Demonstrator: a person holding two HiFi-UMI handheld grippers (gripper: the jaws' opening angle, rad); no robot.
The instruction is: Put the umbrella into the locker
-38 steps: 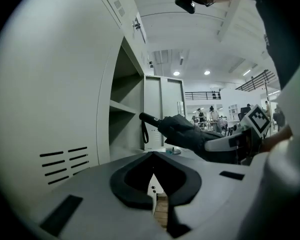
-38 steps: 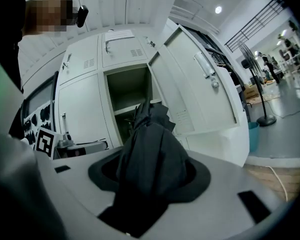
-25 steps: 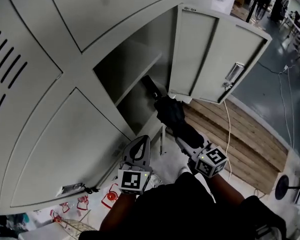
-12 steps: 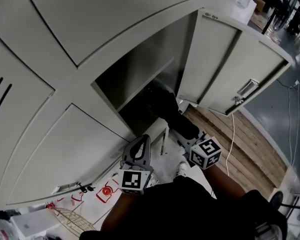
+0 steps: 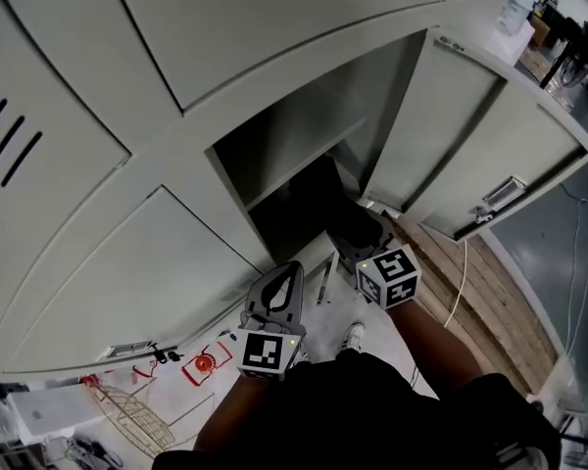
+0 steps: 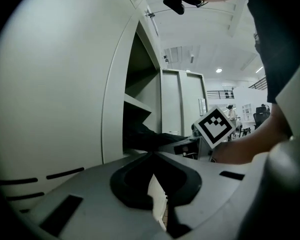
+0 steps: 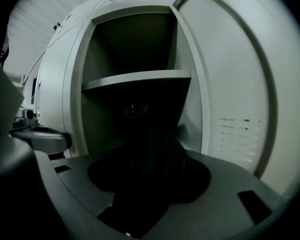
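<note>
The grey locker (image 5: 304, 179) stands open, with a shelf (image 7: 135, 79) across its middle. A black folded umbrella (image 5: 328, 209) reaches into the dark space under that shelf. My right gripper (image 5: 365, 248) is shut on the umbrella (image 7: 150, 149) at the locker's opening, and its marker cube (image 5: 388, 277) faces up. The umbrella's far end is lost in the dark inside. My left gripper (image 5: 292, 270) hangs lower left, in front of the closed door below, shut and holding nothing (image 6: 151, 156).
The locker's door (image 5: 480, 155) swings open to the right. Closed locker doors (image 5: 127, 262) fill the left. A wooden platform (image 5: 490, 292) and a white cable (image 5: 461, 282) lie at the right, red tags (image 5: 204, 363) on the floor below.
My right gripper has carried the umbrella leftward and deeper into the locker opening. The left gripper has stayed where it was.
</note>
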